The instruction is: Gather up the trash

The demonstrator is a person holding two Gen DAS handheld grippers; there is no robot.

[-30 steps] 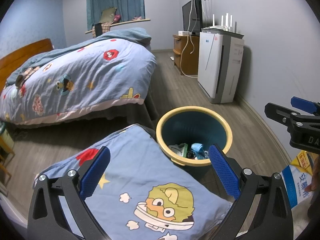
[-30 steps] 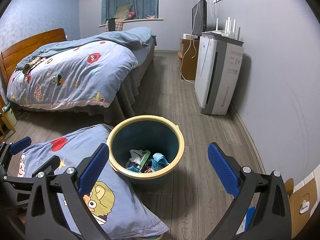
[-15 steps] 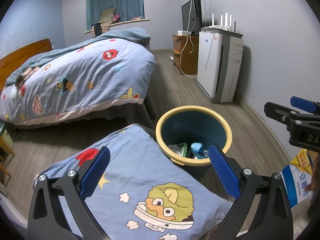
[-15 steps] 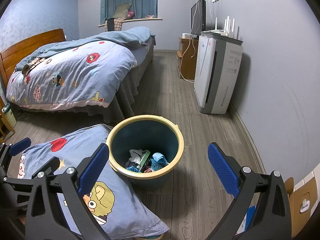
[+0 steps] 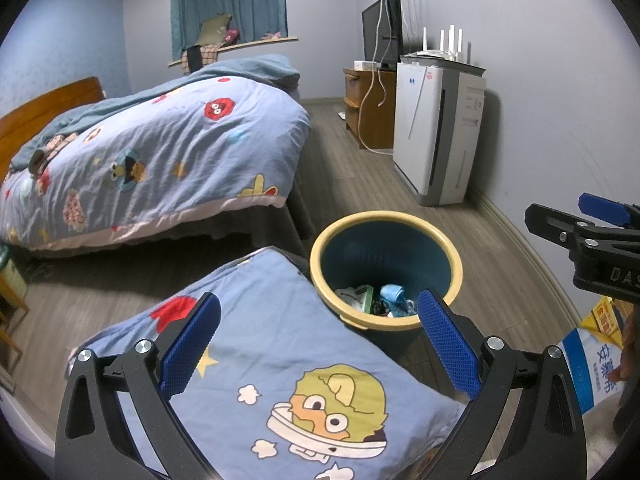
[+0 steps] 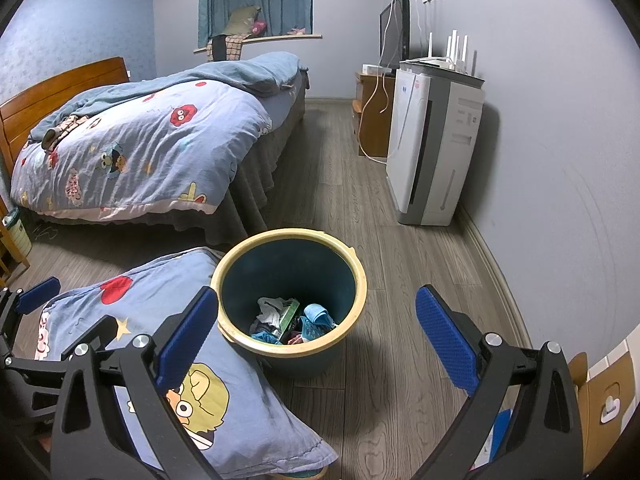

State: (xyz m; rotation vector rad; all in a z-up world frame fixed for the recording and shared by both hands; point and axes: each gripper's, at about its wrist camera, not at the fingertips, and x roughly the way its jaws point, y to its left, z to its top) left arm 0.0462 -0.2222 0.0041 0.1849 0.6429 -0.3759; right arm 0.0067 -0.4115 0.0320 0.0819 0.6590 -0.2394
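A teal bin with a yellow rim (image 5: pixel 400 220) (image 6: pixel 280 236) stands on the wood floor beside the bed. Crumpled trash (image 6: pixel 294 320) (image 5: pixel 376 300) lies at its bottom: white paper, a green packet, blue wrappers. My left gripper (image 5: pixel 318 346) hovers open over a cartoon-print pillow (image 5: pixel 288 360), empty, with the bin just ahead to the right. My right gripper (image 6: pixel 316 340) is open and empty above the bin's near side. The right gripper also shows at the right edge of the left wrist view (image 5: pixel 592 236).
A bed with a blue cartoon quilt (image 6: pixel 132 152) fills the left. A white air purifier (image 6: pixel 432 148) and a wooden TV cabinet (image 6: pixel 372 116) line the right wall. A blue-yellow carton (image 5: pixel 592 356) and a cardboard box (image 6: pixel 604 404) sit at the lower right.
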